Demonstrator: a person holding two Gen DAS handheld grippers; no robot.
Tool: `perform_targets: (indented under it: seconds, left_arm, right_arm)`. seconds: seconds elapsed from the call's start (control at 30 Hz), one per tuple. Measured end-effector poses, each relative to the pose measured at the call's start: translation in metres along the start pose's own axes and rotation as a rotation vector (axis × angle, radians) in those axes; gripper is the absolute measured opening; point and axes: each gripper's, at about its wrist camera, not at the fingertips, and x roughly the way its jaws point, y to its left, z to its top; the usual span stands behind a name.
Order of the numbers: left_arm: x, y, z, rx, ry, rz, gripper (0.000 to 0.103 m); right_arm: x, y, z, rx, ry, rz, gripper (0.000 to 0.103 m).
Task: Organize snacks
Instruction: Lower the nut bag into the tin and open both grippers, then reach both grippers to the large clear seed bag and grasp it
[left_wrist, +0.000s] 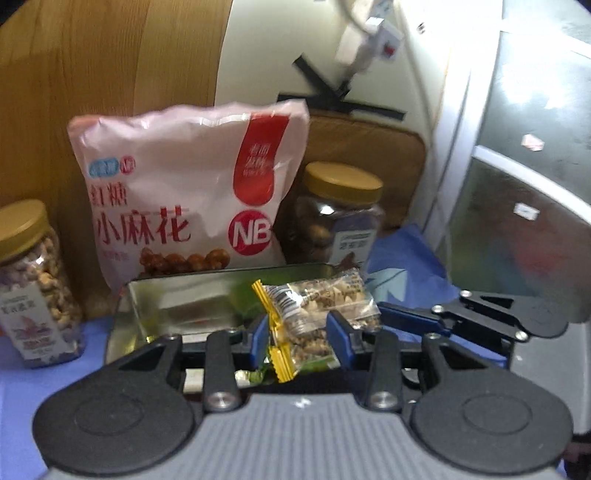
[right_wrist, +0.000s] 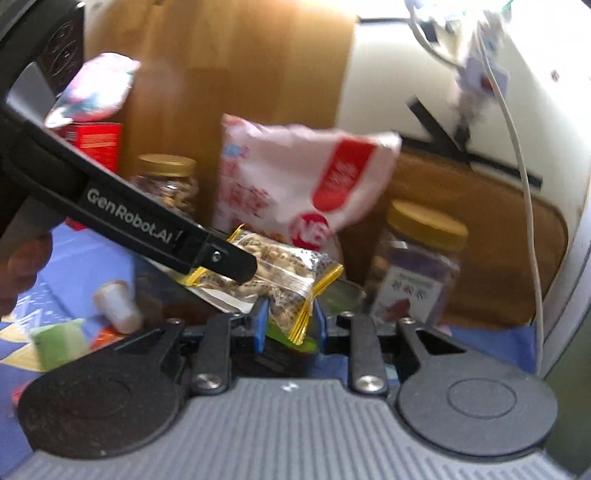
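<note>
A small clear snack packet (left_wrist: 314, 310) is held at the lower middle of the frame, over the shiny tin (left_wrist: 155, 306). It is pinched by the left tongs (left_wrist: 297, 338) and the right tongs (right_wrist: 290, 323), nearly closed. Next, it probably needs lowering into the tin and letting go.

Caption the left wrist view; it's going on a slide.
Left gripper clamps a clear snack packet above an open metal tin.
</note>
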Motion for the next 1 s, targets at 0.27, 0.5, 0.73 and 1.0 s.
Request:
perform_targets:
  seconds: [0.27,0.5,0.73,1.0]
  left_arm:
    - [0.021,0.001,-0.015,-0.044,0.056,0.004,0.036]
    - [-0.037,0.006,-0.047,-0.110,0.050,-0.146,0.036]
    - [-0.038,-0.024,-0.110,-0.025,0.244,-0.277,0.036]
    - [-0.042,-0.037,-0.127,-0.001,0.262,-0.221,0.032]
  right_arm:
    - [-0.023,-0.034,-0.023,0.201,-0.033,0.037,0.041]
    - [-0.035,-0.071,-0.077,0.488,0.161,0.155,0.040]
    - [-0.035,-0.062,-0.100,0.617,0.212,0.245,0.040]
    - [-0.048,-0.069,-0.120,0.878,0.255,0.443,0.032]
